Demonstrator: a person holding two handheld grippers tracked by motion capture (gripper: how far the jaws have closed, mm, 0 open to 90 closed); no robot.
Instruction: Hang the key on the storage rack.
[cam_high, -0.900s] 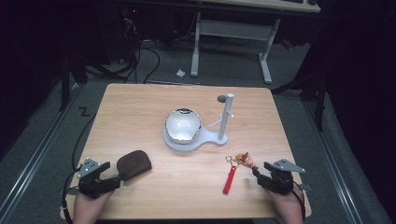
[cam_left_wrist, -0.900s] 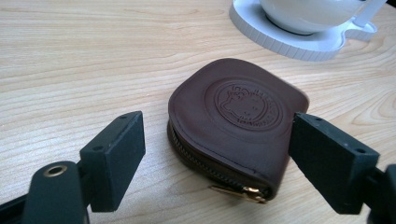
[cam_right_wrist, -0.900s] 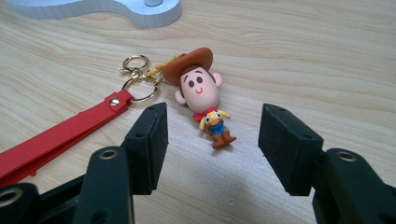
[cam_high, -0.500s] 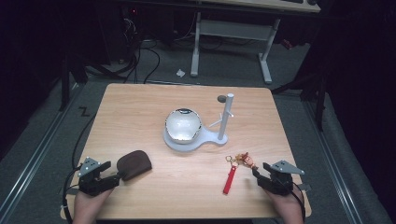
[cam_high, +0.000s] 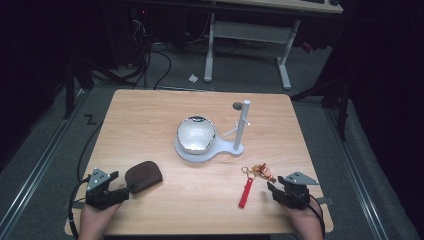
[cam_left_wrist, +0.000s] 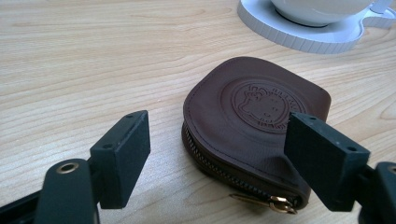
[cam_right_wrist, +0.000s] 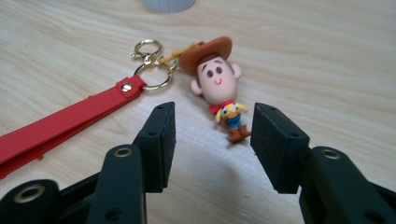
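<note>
My left claw gapes wide, empty; brown pouch lies just ahead, lower centre-right of frame, zipper edge toward me. My right claw is open, empty, with the cowboy keychain just past it, red strap trailing lower left.

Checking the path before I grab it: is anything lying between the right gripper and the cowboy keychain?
Nothing: in the right gripper view, only bare wooden table separates the open right gripper from the cowboy keychain.
</note>
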